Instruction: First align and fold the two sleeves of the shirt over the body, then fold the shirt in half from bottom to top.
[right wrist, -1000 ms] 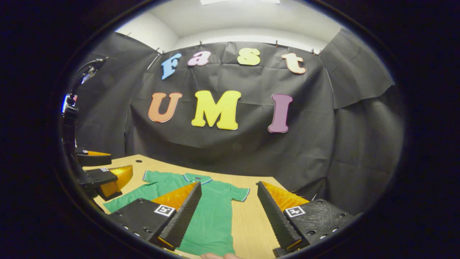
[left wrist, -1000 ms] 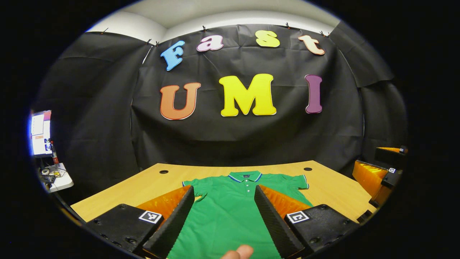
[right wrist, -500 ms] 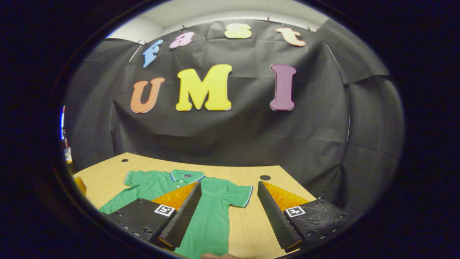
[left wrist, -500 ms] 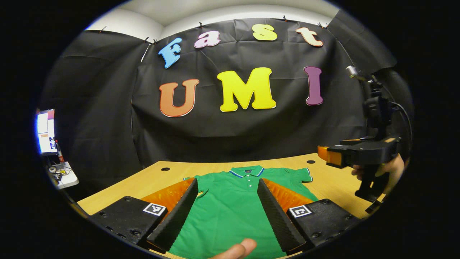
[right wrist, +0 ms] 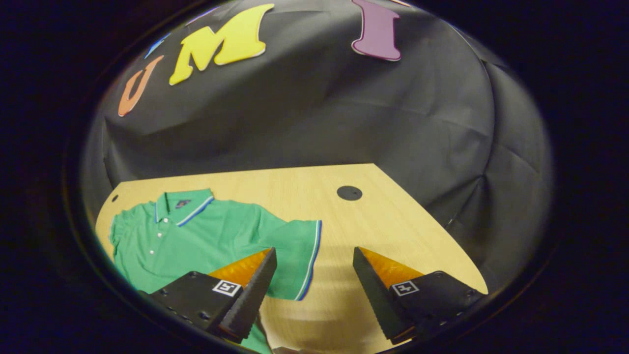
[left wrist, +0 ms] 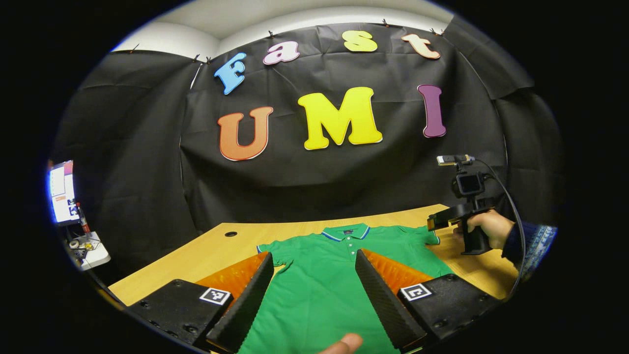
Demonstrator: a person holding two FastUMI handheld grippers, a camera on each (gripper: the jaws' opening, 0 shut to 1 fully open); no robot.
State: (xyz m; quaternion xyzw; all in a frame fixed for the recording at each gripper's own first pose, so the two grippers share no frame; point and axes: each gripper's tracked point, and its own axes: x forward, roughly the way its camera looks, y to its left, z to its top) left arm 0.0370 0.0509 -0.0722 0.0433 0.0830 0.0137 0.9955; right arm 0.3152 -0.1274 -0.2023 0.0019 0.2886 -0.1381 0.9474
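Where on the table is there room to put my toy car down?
Bare wood lies between the shirt's right sleeve and the table's angled edge, around the round hole. A strip runs behind the collar. Another patch borders the left sleeve. The middle is crowded by the shirt.

Your left gripper view is sitting low at the table's [left wrist: 206,248] near edge, looking straight along the shirt [left wrist: 319,285] toward the back wall. Your right gripper view is tilting down from nearer in, over the right sleeve [right wrist: 300,250]. Both are sharing shirt and tabletop.
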